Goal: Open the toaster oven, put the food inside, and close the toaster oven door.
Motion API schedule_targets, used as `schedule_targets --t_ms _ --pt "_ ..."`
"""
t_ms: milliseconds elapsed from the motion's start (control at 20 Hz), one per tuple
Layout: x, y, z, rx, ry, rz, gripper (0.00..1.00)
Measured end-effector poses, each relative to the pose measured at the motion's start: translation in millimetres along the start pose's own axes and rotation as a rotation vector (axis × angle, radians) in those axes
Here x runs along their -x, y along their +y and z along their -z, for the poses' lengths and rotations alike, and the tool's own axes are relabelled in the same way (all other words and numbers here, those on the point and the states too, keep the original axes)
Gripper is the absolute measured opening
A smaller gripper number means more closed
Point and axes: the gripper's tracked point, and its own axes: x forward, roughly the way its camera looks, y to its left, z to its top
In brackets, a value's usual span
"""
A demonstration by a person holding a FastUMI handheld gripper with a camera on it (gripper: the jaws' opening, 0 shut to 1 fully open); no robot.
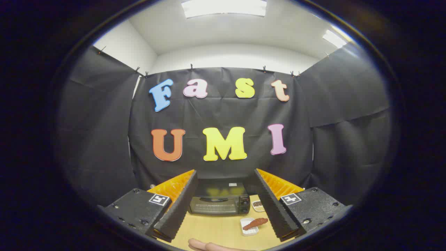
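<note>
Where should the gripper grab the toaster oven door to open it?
Probably at the handle along the top edge of the toaster oven door, coming straight from the front. The open gripper already faces it, and the bar runs sideways; the handle's exact shape is too small to tell.

Spread fingers [223, 195], shut toaster oven [219, 200] beyond, food [255, 223]

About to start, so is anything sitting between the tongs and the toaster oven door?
Nothing visible. The open tongs face the closed toaster oven across bare table. The food on its tray lies off by one finger.
</note>
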Motion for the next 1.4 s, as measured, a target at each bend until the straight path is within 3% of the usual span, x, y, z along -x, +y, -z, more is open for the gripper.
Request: schedule_targets --t_ms 950,1400 --pt "13.4 -31.6 2.9 0.044 -0.020 0.025 1.00" --pt "12.1 -12.9 8.8 0.049 -0.006 0.000 1.00"
